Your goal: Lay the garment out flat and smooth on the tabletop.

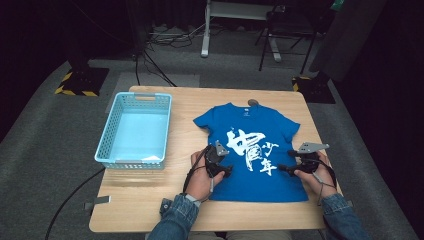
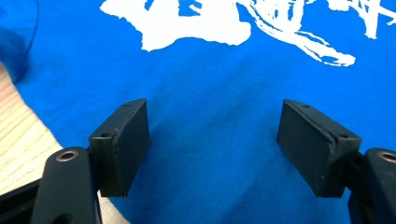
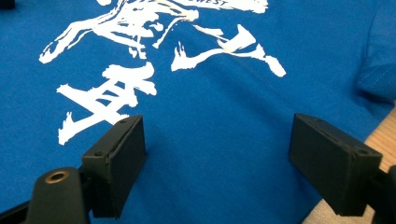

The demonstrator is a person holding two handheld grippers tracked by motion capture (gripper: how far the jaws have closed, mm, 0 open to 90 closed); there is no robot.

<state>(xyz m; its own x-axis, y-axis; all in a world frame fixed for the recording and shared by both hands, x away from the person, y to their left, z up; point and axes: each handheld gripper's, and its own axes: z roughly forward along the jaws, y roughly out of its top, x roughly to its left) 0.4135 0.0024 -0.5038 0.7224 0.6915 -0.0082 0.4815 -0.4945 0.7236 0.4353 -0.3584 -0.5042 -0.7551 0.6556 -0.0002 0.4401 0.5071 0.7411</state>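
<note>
Denim-sleeved forearms come in at the bottom of the high view, each hand carrying a black two-jaw gripper over the lower half of a bright blue cotton T-shirt (image 1: 250, 150) with white brush-style lettering on its chest. That shirt lies flat and face up on the right half of the pale wooden table (image 1: 150, 205). Its long axis runs from the person outward: the hem sits near the table's near edge, while the collar points to the far edge. Both short sleeves spread out to either side.

At the shirt's left edge, the left gripper (image 1: 226, 171) points inward across the cloth. Its jaws stand spread, with blue fabric (image 2: 215, 154) lying loose between the pads in the left gripper view and nothing pinched. A strip of bare table shows at that view's lower left.

Opposite it, at the shirt's right edge, the right gripper (image 1: 281, 168) also points inward. Its jaws are likewise spread over the fabric (image 3: 215, 158), gripping nothing, with the white lettering just ahead.

Left of the shirt, apart from it, stands a light blue plastic lattice basket (image 1: 111, 131).
</note>
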